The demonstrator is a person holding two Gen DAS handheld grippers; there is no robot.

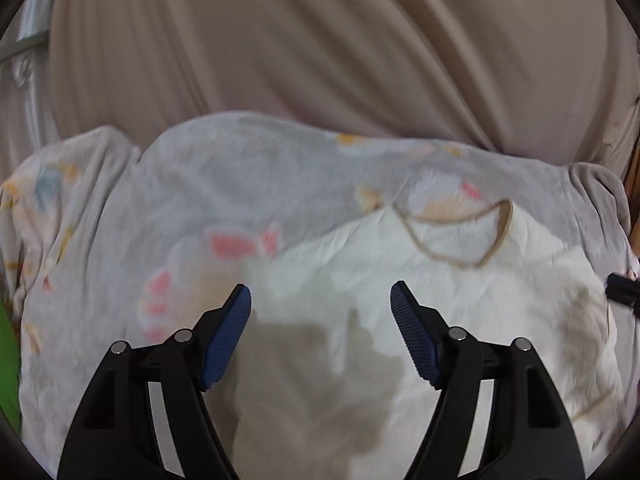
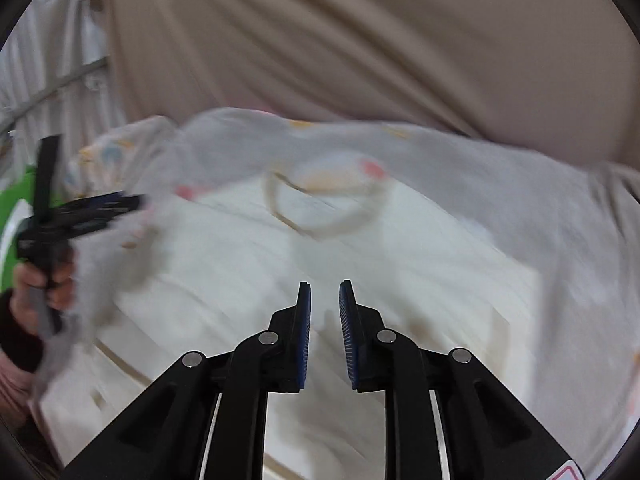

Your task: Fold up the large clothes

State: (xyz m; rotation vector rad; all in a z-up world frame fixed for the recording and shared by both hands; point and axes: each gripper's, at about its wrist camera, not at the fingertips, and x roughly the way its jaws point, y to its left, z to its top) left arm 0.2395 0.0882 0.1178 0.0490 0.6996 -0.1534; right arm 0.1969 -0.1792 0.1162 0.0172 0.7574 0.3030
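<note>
A cream white garment (image 1: pixel 440 264) with a tan-trimmed neckline (image 1: pixel 460 240) lies spread on a pale grey printed sheet (image 1: pixel 224 184). My left gripper (image 1: pixel 320 296) hovers over its middle, jaws wide open and empty. In the right wrist view the same garment (image 2: pixel 320 248) and neckline (image 2: pixel 328 216) show blurred. My right gripper (image 2: pixel 325 292) is above the garment with a narrow gap between its pads and nothing in it. The left gripper (image 2: pixel 80 208) also shows at the left edge, held by a hand, next to lifted pale cloth; whether it touches the cloth I cannot tell.
A beige curtain (image 1: pixel 320 40) hangs behind the bed. A green object (image 2: pixel 16 200) is at the far left. A metal rail (image 2: pixel 52 88) and white drapes are at the upper left. The right gripper's tip (image 1: pixel 622 290) pokes in at the right edge.
</note>
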